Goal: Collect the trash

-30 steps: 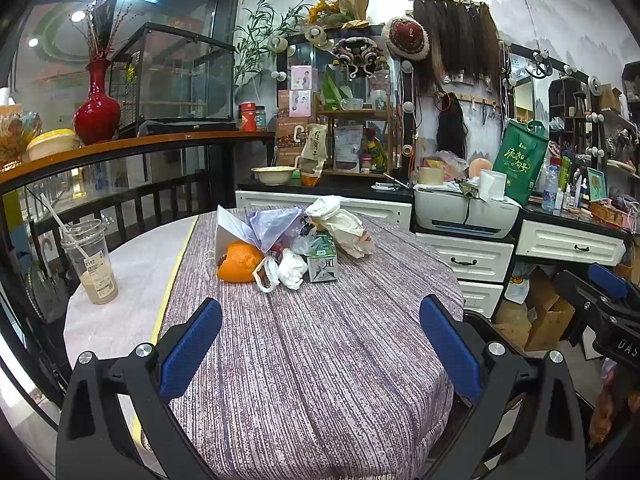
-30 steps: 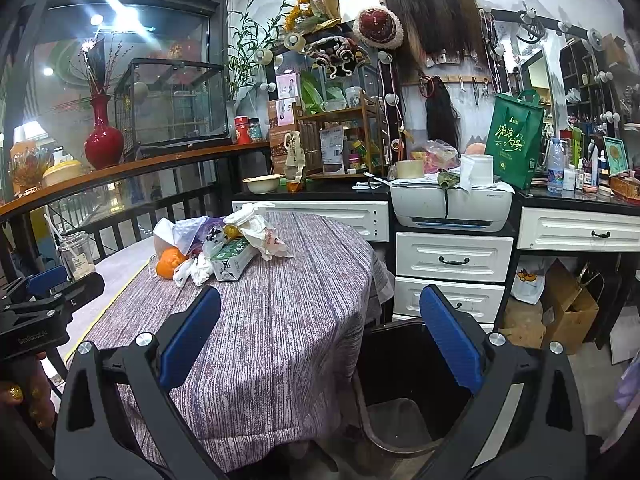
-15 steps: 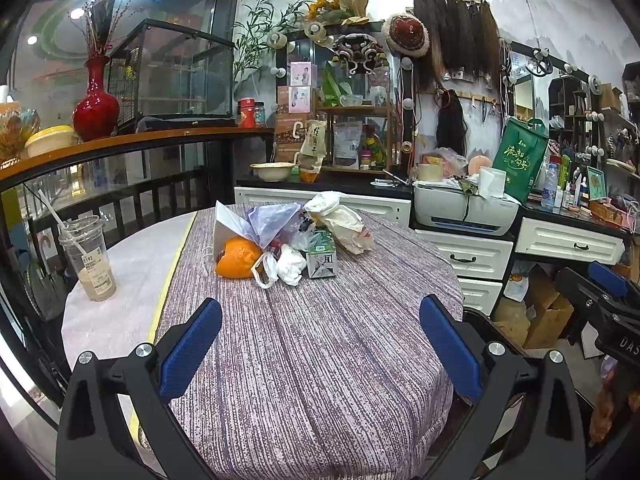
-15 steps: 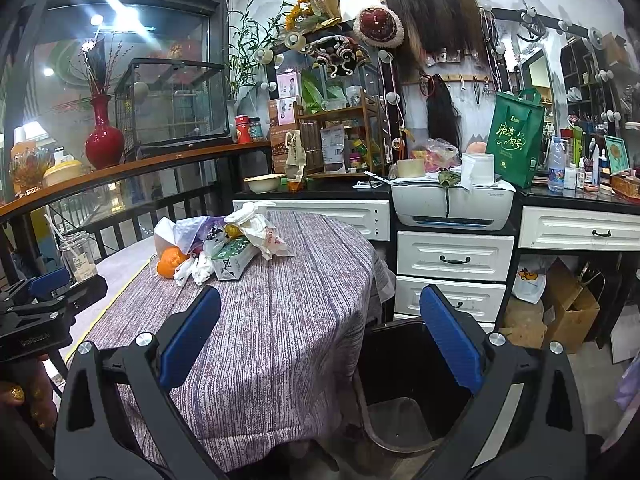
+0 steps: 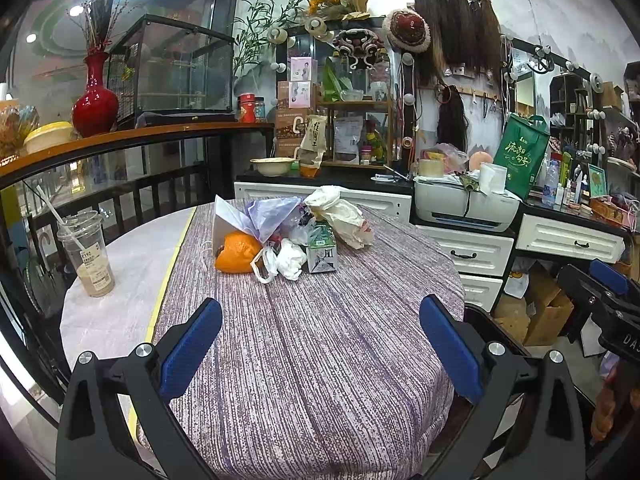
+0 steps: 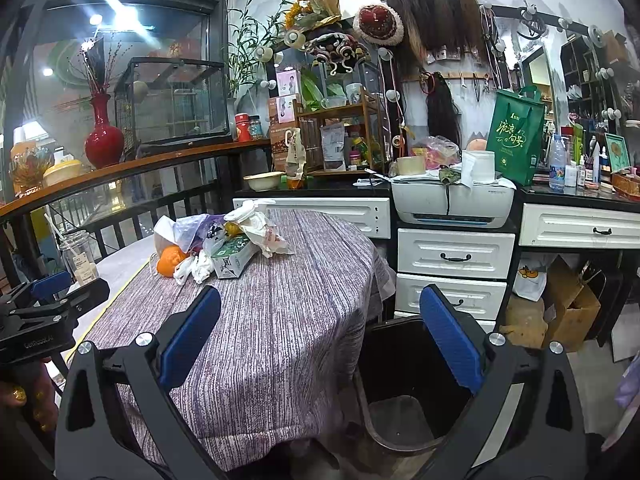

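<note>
Two matching black hand-held grippers with blue finger pads

The left gripper [image 5: 320, 344] and right gripper [image 6: 320, 340] each have two angular black plastic arms with triangular cut-outs, silver screw heads near the joints and ribbed blue pads [image 5: 188, 348] inside the fingers. White lettering marks each gripper's black body. The hand [image 6: 28, 396] under the left gripper wears gold nail polish.

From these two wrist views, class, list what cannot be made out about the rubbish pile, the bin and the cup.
- Trash pile, both views: its far side and whatever lies under the purple plastic bag are covered.
- Black bin, right wrist view: the right gripper finger hides part of its inside, and the tablecloth covers its left rim.
- Plastic cup, left wrist view: label print too small to read.
</note>
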